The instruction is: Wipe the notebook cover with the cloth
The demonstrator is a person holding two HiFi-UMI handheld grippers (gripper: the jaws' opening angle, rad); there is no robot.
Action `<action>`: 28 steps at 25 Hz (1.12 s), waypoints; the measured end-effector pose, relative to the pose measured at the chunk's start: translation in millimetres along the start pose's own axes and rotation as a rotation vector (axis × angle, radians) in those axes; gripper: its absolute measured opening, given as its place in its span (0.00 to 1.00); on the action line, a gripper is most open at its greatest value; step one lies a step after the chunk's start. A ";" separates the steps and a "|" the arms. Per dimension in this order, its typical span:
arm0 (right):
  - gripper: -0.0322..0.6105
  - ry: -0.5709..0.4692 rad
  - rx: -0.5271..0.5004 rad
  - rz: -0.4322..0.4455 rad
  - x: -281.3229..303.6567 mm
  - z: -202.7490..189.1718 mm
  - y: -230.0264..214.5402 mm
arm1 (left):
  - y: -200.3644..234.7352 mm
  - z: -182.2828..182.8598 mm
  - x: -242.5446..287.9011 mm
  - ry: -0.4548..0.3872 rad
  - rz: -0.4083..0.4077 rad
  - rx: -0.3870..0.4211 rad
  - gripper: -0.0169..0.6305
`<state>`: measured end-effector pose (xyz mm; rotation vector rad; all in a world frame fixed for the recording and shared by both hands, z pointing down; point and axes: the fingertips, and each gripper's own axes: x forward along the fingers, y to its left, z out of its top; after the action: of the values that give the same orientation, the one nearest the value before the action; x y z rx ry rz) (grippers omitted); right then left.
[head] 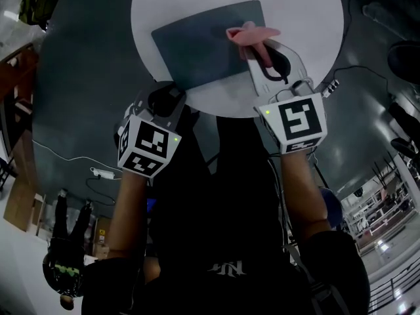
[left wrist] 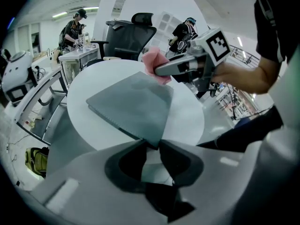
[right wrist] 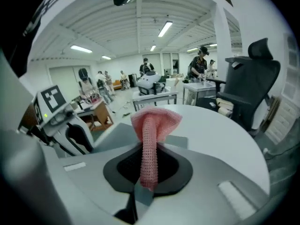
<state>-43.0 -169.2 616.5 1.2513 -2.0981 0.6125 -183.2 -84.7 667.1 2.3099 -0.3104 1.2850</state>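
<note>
One notebook [head: 207, 44] on one desk [head: 308, 18]. Left hand-held gripper [left wrist: 157, 146] grasps its near corner. Right hand-held gripper [right wrist: 147, 172] is clenched on one pink cloth [right wrist: 154, 121].

You are working in a large open-plan lab or workshop hall. Strip lights [right wrist: 164, 28] are running along a white beamed ceiling [right wrist: 140, 13]. Other people [right wrist: 200, 62] are standing at work benches [right wrist: 199, 85] across the hall, some of them wearing headgear. A black office chair [right wrist: 253, 74] is standing beside the round white table [head: 315, 18]. Cables [head: 65, 157] and a power strip [head: 102, 173] are lying loose on the grey floor [head: 79, 77]. Racks [head: 387, 209] are lining one side, though their contents are showing too small to identify.
</note>
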 end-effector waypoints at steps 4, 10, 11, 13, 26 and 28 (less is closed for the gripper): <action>0.09 0.006 0.047 0.186 23.4 10.4 76.2 | -1.0 2.9 1.8 0.002 -0.003 0.003 0.17; 0.09 0.075 -0.029 0.288 52.9 4.3 140.9 | -2.2 3.7 -0.7 -0.004 -0.001 0.005 0.17; 0.09 0.092 -0.056 0.282 56.0 2.1 143.8 | -1.9 3.6 -1.3 -0.005 -0.001 0.006 0.17; 0.09 0.117 -0.103 0.266 60.5 -2.0 146.5 | -1.0 2.7 -1.9 -0.004 -0.001 0.006 0.17; 0.09 0.116 -0.134 0.185 46.7 -16.9 95.0 | 1.5 4.0 -0.3 0.008 -0.002 0.002 0.17; 0.09 0.118 -0.134 0.161 40.7 -21.7 79.5 | 1.1 3.9 -0.2 0.015 0.001 0.001 0.17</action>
<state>-123.0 -144.2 654.4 0.9570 -2.1165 0.5899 -180.9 -87.7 665.5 2.2999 -0.3052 1.3030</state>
